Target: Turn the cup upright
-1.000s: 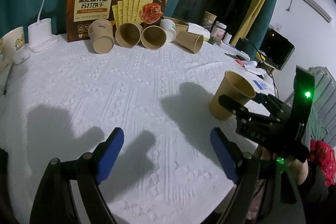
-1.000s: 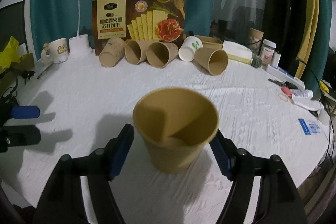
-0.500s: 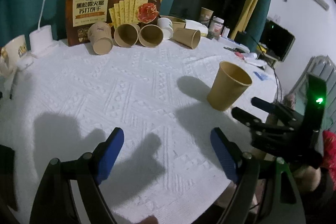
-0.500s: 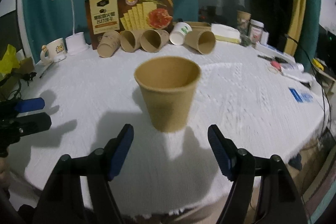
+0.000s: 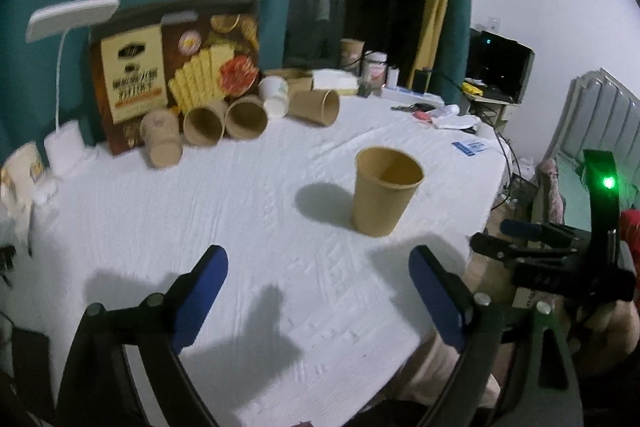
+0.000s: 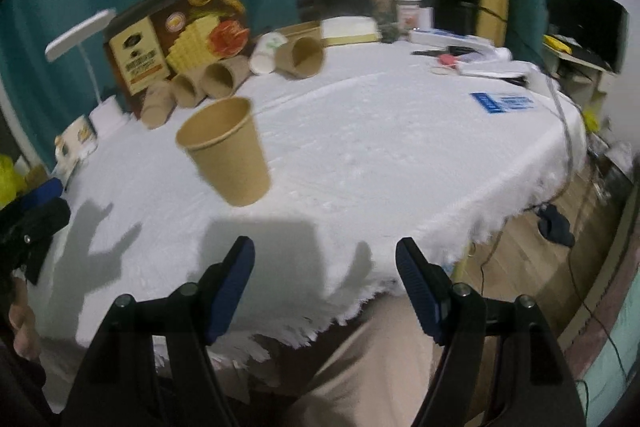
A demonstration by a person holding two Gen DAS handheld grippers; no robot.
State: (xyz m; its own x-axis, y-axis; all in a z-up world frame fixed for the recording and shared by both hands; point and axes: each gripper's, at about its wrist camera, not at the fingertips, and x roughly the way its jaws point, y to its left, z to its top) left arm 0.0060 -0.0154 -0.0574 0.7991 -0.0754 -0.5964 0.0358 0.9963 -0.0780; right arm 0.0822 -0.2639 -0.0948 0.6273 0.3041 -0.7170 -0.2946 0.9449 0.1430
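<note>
A brown paper cup (image 5: 384, 193) stands upright, mouth up, on the white tablecloth (image 5: 224, 219); it also shows in the right wrist view (image 6: 228, 151). My left gripper (image 5: 316, 275) is open and empty, held back from the cup near the table's front. My right gripper (image 6: 325, 259) is open and empty, drawn back past the table's front edge, with the cup ahead and to the left. The right gripper also shows at the right of the left wrist view (image 5: 532, 239).
Several paper cups (image 5: 208, 125) lie on their sides at the back by a cracker box (image 5: 176, 75). A white desk lamp (image 5: 64, 143) and a mug (image 5: 24, 171) stand at the left. Papers and small items (image 6: 472, 61) lie at the right. The tablecloth's fringed edge (image 6: 400, 279) is near.
My right gripper has let go of the upright cup and pulled back past the table's edge. My left gripper has also drawn back and lifted.
</note>
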